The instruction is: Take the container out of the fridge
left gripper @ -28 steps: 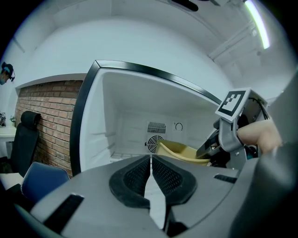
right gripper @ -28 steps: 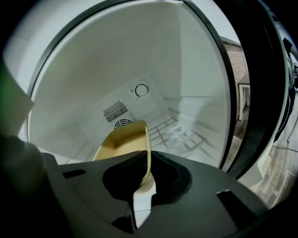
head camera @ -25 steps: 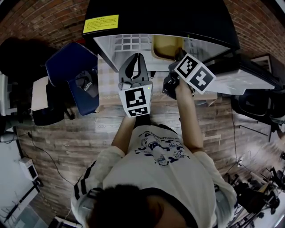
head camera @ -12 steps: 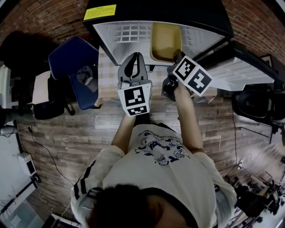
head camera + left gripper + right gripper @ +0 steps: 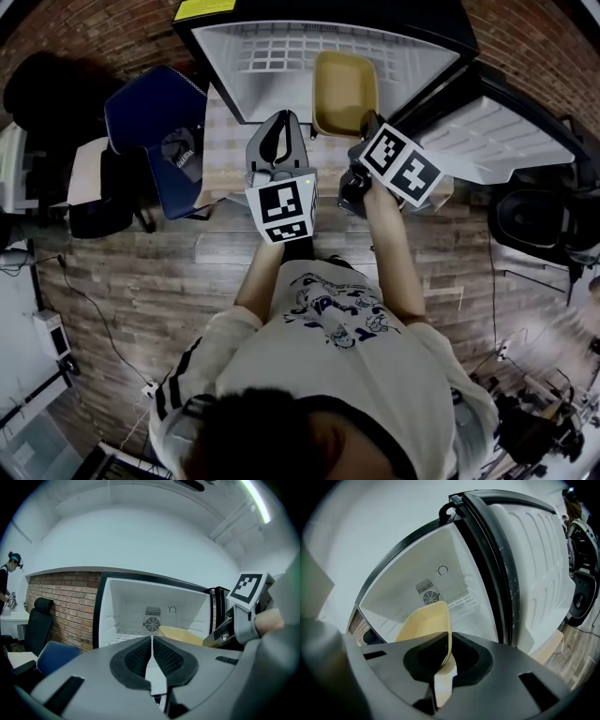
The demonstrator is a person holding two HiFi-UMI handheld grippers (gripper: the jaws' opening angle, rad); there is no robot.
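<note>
Left claw: clenched on nothing, jaws pressed together, parked just left of the load in front of the fridge opening.

Right claw: clamped on the near wall of the yellow container, with the rim pinched between the pads (one-wall pinch, no support underneath).

The container sits at the mouth of the fridge. By my read its near end is out past the front edge and its far end is over the white wire shelf. It looks empty from above.

The door is swung wide on the right, just beside the right claw. There is a fan grille on the back wall, and nothing else inside that I can see.

Judgement: extraction is roughly half done.

Risks from here:
- The load is cantilevered on a thin wall, so the tub may pivot in the pads and droop at the far end, or slip out.
- A drooping far end could snag the shelf wires or the front lip and jerk loose.
- Pulling rightward risks clipping the door.

The left claw is free, and supporting the opposite wall would cut most of this.
</note>
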